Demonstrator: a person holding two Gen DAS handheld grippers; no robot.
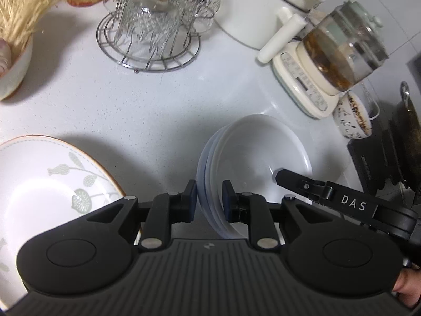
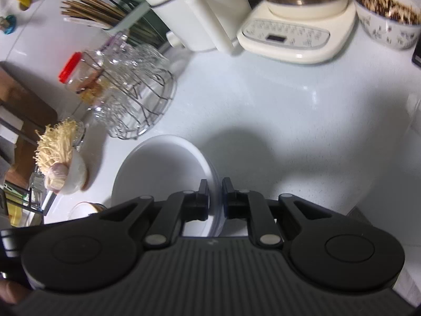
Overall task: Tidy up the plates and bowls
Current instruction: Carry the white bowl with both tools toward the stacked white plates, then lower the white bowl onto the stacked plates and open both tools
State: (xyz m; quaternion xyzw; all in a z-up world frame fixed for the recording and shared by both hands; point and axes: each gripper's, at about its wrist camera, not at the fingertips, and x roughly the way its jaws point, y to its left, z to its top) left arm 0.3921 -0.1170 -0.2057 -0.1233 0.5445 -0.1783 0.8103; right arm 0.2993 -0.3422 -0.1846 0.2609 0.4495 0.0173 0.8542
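1. The stack of white bowls [image 1: 252, 152] is gripped on two opposite sides of its rim, on the white countertop [image 1: 158, 100] towards the near edge.
2. Its left rim is pinched between the pads of the left gripper [image 1: 209, 197], several nested rims showing between the jaws.
3. Its right rim is pinched by the right gripper [image 2: 215, 197], whose jaws are pressed nearly together on it.
4. A patterned plate [image 1: 52, 184] is seen just left of the stack, near the same edge.
5. Farther back, a wire rack of glasses [image 1: 152, 26] is placed mid-counter.
6. A cream kettle base with a glass kettle [image 1: 339, 50] is set towards the far right, a patterned bowl [image 1: 352, 121] beside it.
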